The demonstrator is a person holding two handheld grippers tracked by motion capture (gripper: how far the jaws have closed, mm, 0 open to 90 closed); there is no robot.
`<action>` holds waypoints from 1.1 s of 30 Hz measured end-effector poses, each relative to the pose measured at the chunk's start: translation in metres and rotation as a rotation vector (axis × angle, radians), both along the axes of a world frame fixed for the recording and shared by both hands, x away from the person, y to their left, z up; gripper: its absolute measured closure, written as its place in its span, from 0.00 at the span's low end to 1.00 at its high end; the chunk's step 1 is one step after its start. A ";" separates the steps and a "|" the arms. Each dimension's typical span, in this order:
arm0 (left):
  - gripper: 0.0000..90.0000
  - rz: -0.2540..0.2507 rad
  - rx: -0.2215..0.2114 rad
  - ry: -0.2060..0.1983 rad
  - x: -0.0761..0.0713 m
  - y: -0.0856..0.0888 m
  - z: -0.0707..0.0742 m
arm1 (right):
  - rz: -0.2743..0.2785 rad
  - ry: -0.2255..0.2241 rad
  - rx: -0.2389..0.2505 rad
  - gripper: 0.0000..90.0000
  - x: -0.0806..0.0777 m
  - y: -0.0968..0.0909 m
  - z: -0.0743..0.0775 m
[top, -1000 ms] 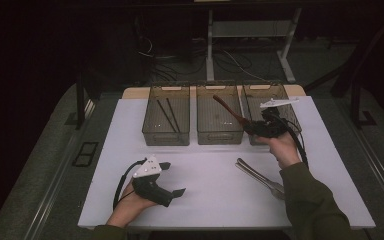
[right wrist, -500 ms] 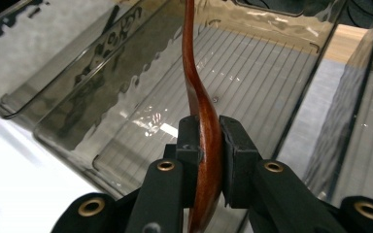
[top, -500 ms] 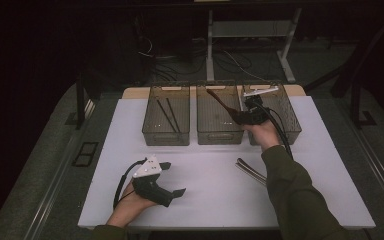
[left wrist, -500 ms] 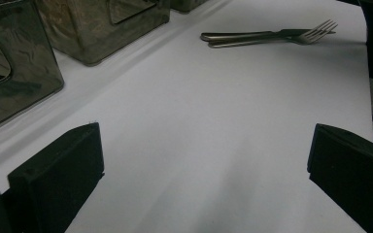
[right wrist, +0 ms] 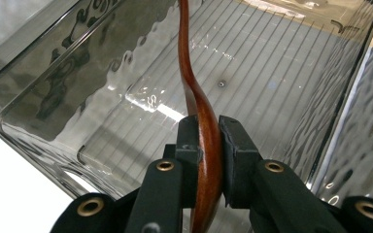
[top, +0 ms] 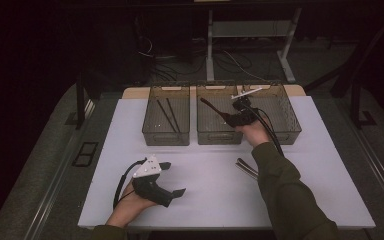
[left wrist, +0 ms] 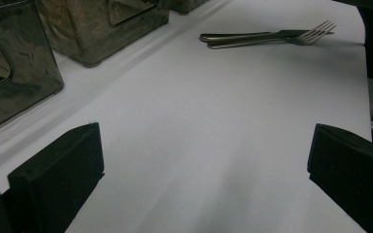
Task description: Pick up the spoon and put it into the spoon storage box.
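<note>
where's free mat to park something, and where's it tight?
Free: the white mat between the left gripper and the fork and knife, also its left strip beside the left bin. Tight: the middle bin, where the right gripper holds a wooden spoon.

Dark room, white table, cabled floor

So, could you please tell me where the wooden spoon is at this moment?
The wooden spoon is clamped in the right tongs over the middle bin, shown centre-right in the high view, between the left bin and the right bin.
</note>
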State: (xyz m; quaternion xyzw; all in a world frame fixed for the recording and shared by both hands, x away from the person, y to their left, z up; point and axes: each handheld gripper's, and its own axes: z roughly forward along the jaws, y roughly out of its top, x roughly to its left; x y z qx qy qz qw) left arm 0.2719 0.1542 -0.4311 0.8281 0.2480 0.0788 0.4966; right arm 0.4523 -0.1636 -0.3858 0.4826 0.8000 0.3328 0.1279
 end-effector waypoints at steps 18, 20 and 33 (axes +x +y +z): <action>0.00 -0.001 0.001 -0.001 0.000 -0.001 0.000 | 0.027 -0.008 0.057 0.51 -0.005 -0.007 0.010; 0.00 -0.001 0.003 -0.003 0.000 -0.001 0.000 | 0.038 -0.015 0.074 0.48 -0.007 -0.009 0.014; 0.00 0.000 0.008 0.002 0.001 0.000 -0.001 | 0.107 -0.071 0.137 0.35 -0.028 -0.026 0.038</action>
